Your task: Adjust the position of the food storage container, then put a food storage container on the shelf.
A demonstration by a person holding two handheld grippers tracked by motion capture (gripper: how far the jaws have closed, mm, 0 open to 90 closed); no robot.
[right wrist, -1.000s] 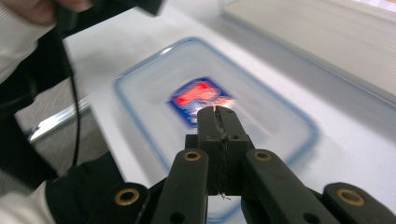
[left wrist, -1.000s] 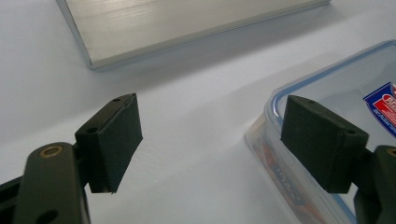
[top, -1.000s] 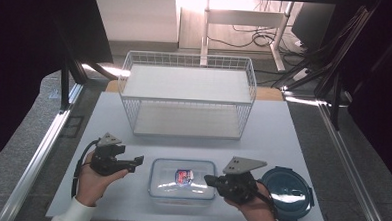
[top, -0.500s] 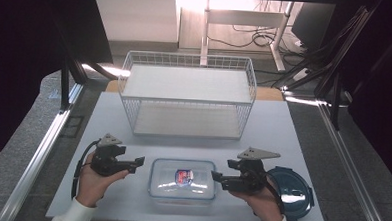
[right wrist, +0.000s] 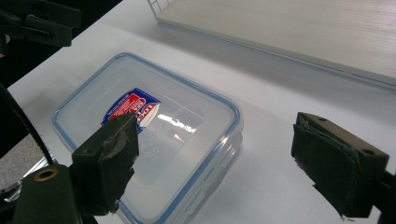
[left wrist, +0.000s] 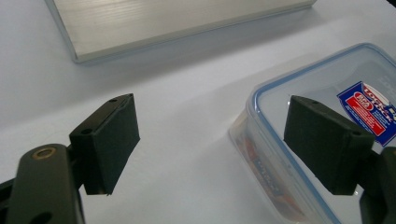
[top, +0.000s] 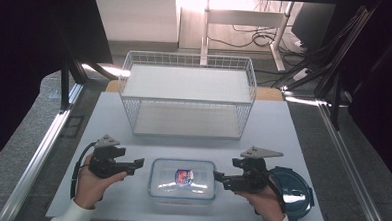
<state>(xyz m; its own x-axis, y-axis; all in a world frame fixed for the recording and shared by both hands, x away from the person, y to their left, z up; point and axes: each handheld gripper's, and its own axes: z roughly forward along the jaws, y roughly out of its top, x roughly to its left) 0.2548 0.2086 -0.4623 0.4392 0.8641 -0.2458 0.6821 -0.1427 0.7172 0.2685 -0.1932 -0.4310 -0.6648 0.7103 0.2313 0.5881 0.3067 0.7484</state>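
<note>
Fingers of both grippers (top: pixel 136 163) (top: pixel 218 177) spread – flanking clear container (top: pixel 182 185) – right's just opened

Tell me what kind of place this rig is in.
Probably a lab or data-collection workstation, not a home: a white table framed by metal rails, loose cables on the floor behind, and staged props, a wire basket and a clear lidded container.

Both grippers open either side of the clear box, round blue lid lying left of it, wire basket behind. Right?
Not quite: the high view shows the round blue lid lying right of the clear box, beside the right gripper. The left gripper is open too; wire basket behind.
</note>
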